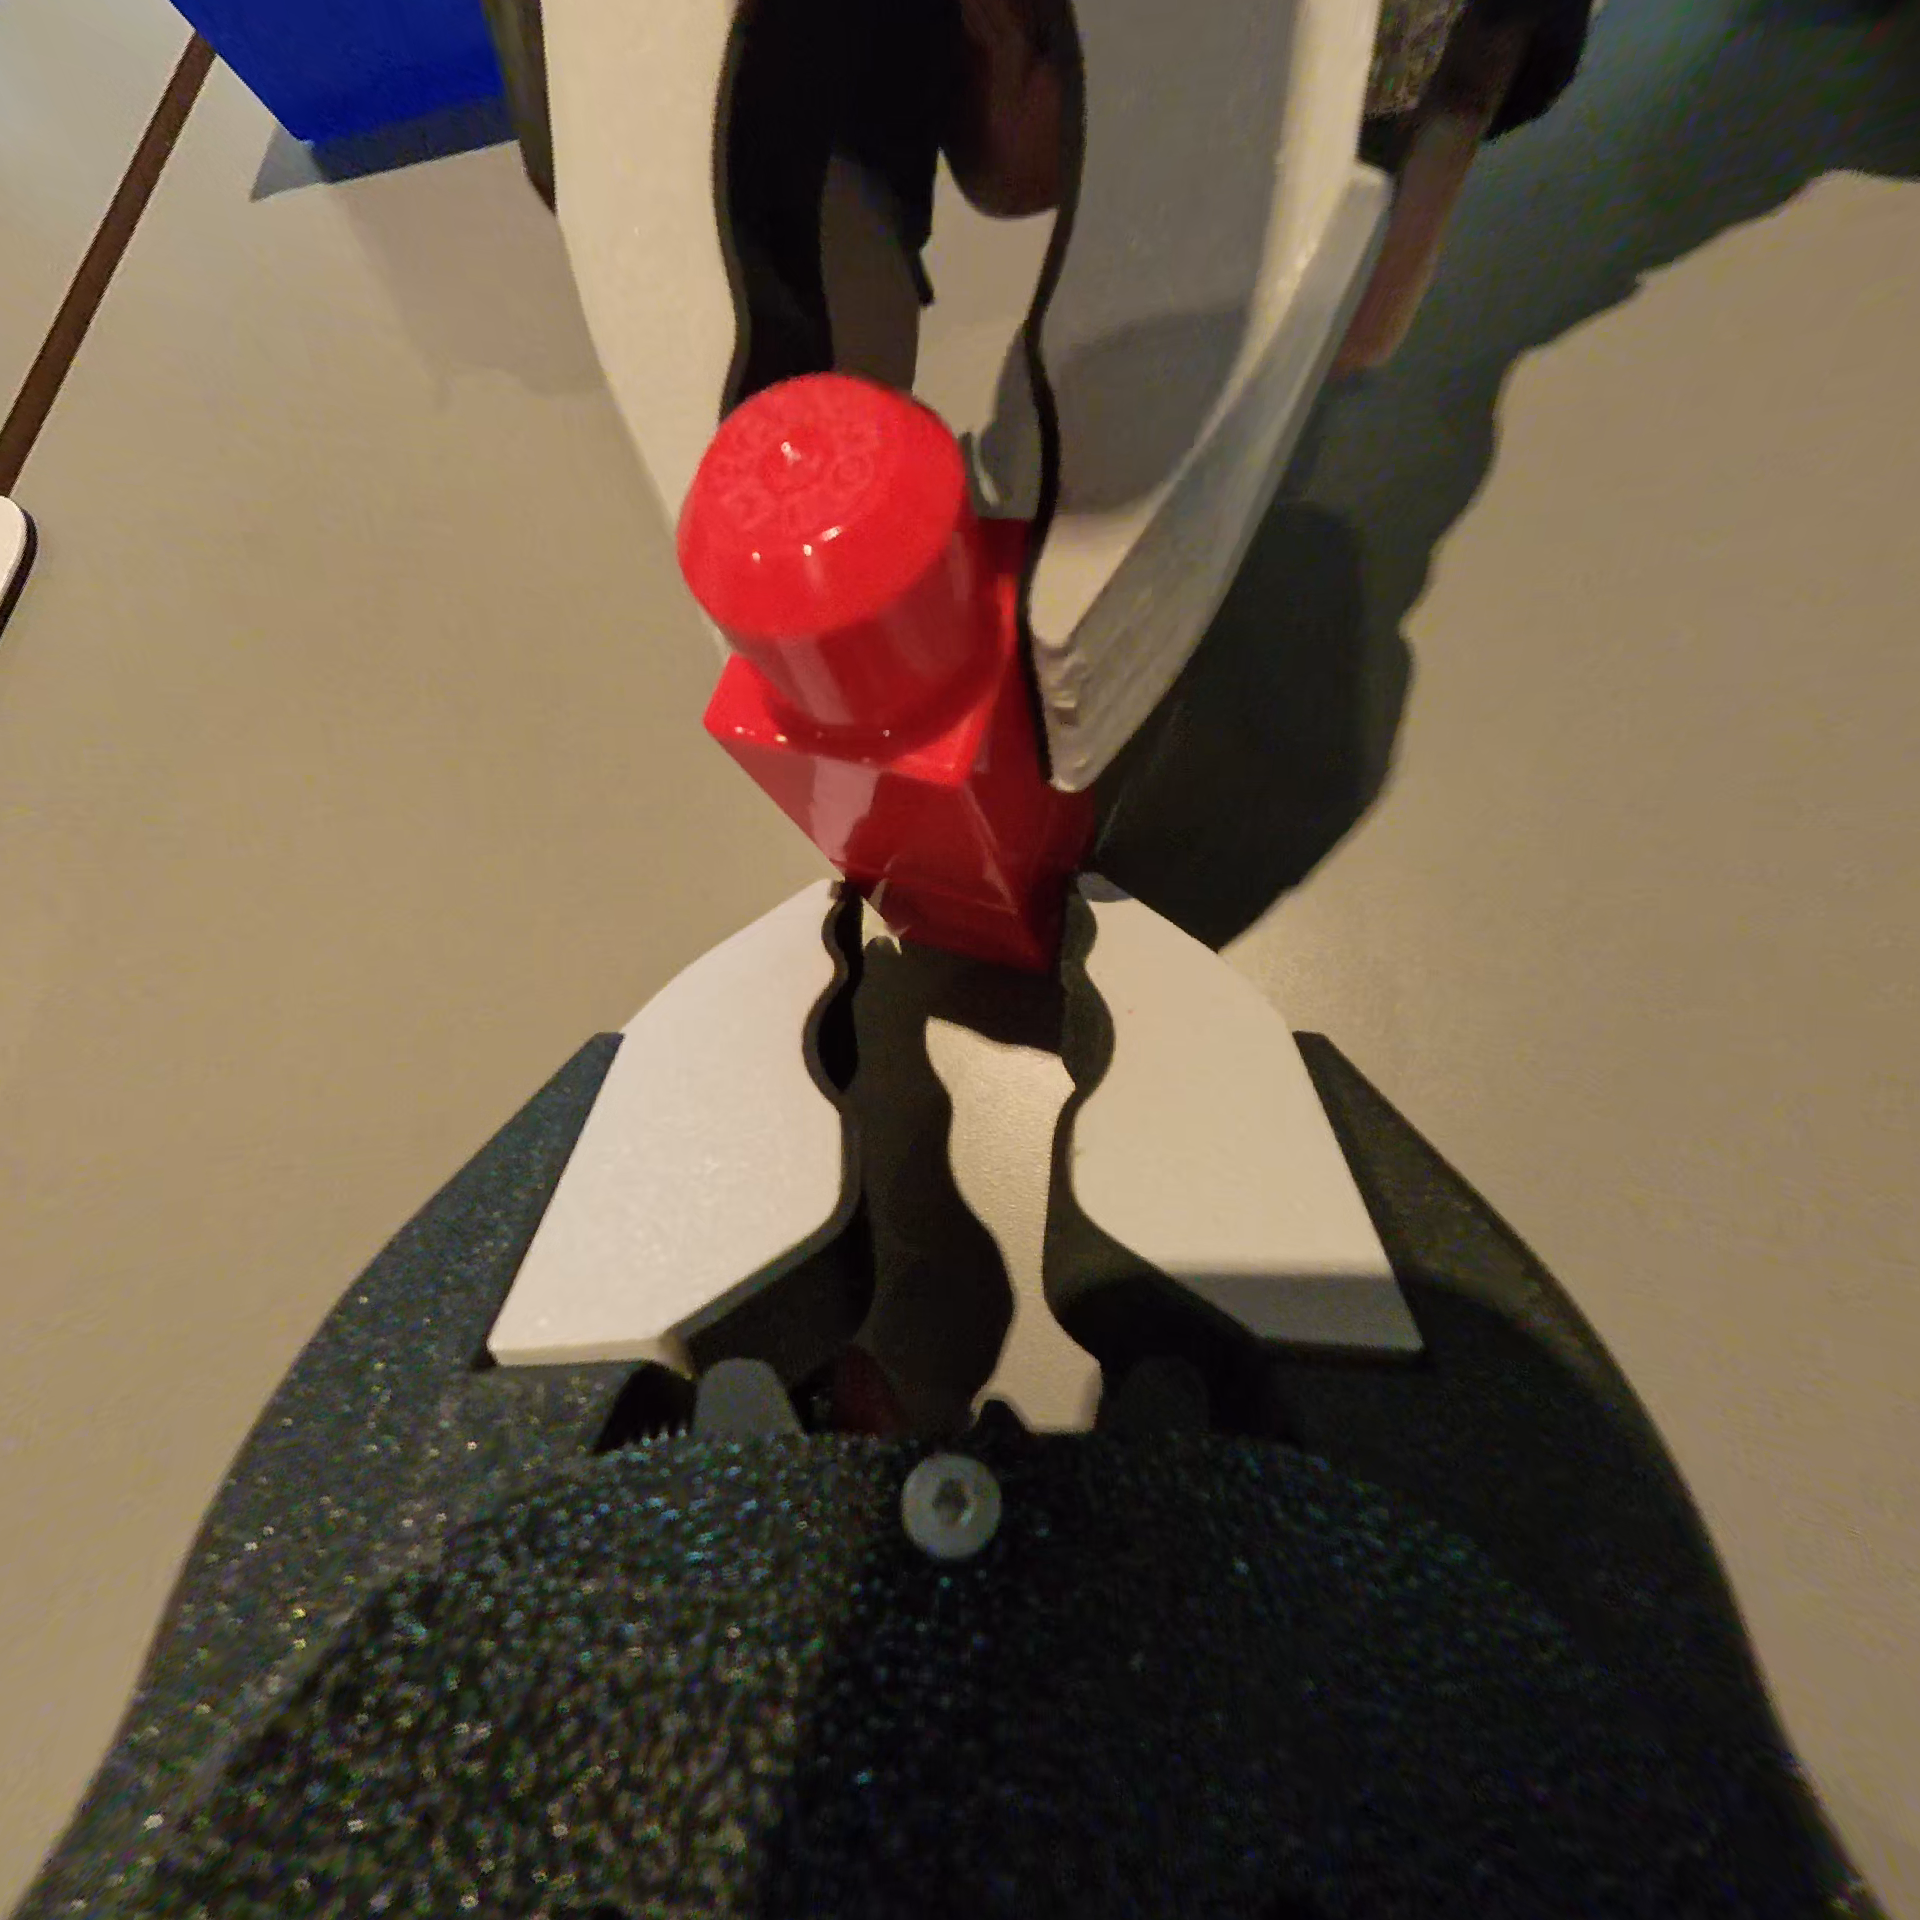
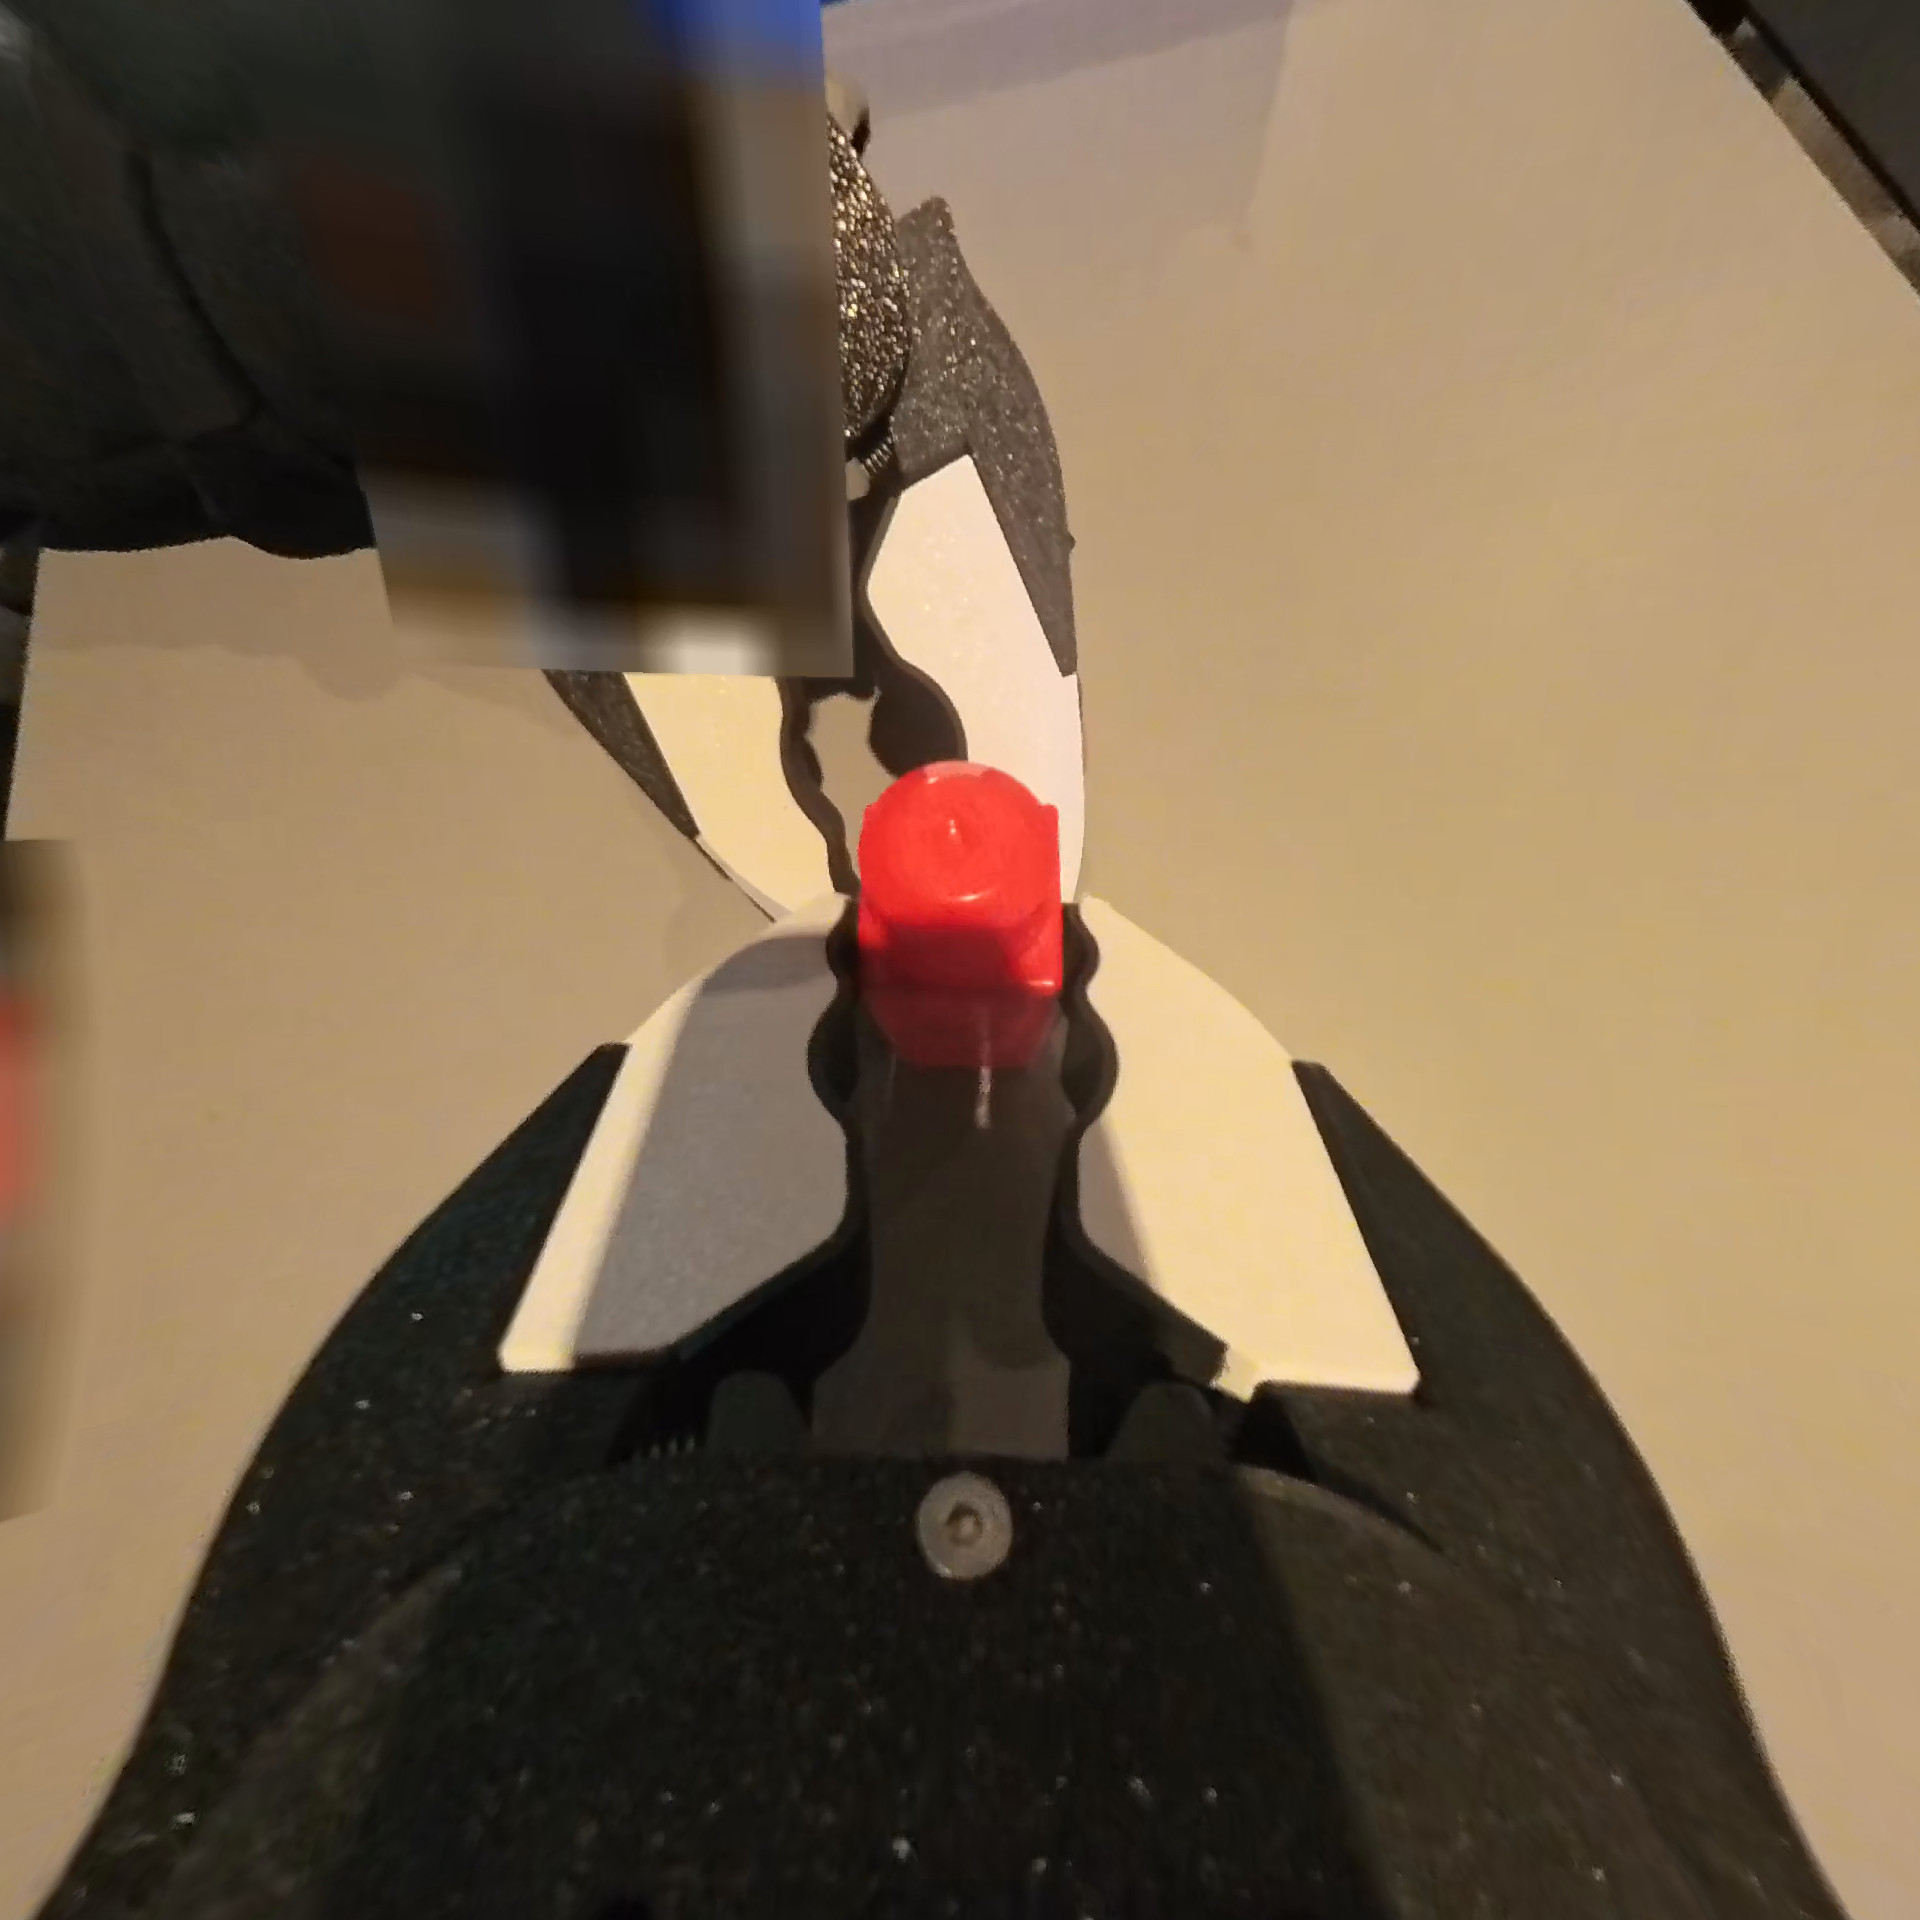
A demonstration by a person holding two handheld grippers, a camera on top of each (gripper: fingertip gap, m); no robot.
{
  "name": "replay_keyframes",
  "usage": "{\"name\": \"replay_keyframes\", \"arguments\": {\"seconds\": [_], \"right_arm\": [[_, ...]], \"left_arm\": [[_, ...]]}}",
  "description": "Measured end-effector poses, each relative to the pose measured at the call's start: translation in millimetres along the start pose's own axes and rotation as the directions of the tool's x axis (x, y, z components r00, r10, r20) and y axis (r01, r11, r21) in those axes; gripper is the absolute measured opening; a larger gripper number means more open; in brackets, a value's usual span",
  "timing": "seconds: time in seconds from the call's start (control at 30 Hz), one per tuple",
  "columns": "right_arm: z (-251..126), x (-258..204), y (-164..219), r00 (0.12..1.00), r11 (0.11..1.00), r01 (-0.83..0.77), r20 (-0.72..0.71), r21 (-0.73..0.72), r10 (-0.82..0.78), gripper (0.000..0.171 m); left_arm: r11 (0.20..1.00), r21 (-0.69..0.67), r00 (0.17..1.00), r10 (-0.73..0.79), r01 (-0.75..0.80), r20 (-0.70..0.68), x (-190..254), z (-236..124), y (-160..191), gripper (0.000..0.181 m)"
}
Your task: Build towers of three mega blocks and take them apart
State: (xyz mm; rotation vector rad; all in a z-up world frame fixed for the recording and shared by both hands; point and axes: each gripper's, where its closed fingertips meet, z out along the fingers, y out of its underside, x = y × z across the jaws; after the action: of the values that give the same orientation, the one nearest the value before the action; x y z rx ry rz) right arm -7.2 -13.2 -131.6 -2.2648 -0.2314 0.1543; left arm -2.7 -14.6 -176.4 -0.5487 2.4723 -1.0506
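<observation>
A stack of red mega blocks (image 1: 894,748) is held in the air between both grippers, its round top stud (image 1: 821,509) facing the left wrist camera. My left gripper (image 1: 956,909) is shut on the lower end of the stack. My right gripper (image 1: 873,634) comes in from the top of that view, its white fingers (image 1: 1132,582) closed on the upper block. In the right wrist view my right gripper (image 2: 956,940) is shut on the red stack (image 2: 956,935), and the left gripper (image 2: 935,831) meets it from the far side.
A beige table top (image 1: 312,831) lies under both grippers. A blue block or box (image 1: 343,73) stands at the far left, beside a brown strip (image 1: 104,260). A dark edge (image 2: 1829,114) runs along the table's far right. A blurred red thing (image 2: 16,1091) shows at the left edge. Across from one pair of fingers to the other is roughly 5 centimeters.
</observation>
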Motion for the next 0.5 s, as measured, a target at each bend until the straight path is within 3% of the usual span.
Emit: {"name": "replay_keyframes", "arguments": {"seconds": [0.13, 0.23, 0.3, 0.5], "right_arm": [[3, 0, 6, 0.995, 0.995, 0.099, 0.004, 0.017, -0.099, 0.037], [5, 6, 17, 0.987, 0.988, 0.152, -0.041, -0.021, -0.153, 0.059], [3, 4, 20, 0.99, 0.99, 0.141, -0.013, -0.008, -0.141, 0.063], [12, 0, 35, 0.988, 0.987, 0.153, 0.028, -0.054, -0.151, 0.059]], "left_arm": [[1.0, -0.003, 1.0, -0.014, 0.014, 0.025, 1, 0, -1, 0.036], [1.0, -0.005, 0.997, -0.017, 0.017, 0.07, 1, -1, -1, 0.035], [0.999, -0.011, 0.995, -0.041, 0.042, 0.087, 2, -2, 0, 0.035], [0.995, -0.025, 0.987, -0.094, 0.098, 0.126, 2, -1, 0, 0.036]]}}
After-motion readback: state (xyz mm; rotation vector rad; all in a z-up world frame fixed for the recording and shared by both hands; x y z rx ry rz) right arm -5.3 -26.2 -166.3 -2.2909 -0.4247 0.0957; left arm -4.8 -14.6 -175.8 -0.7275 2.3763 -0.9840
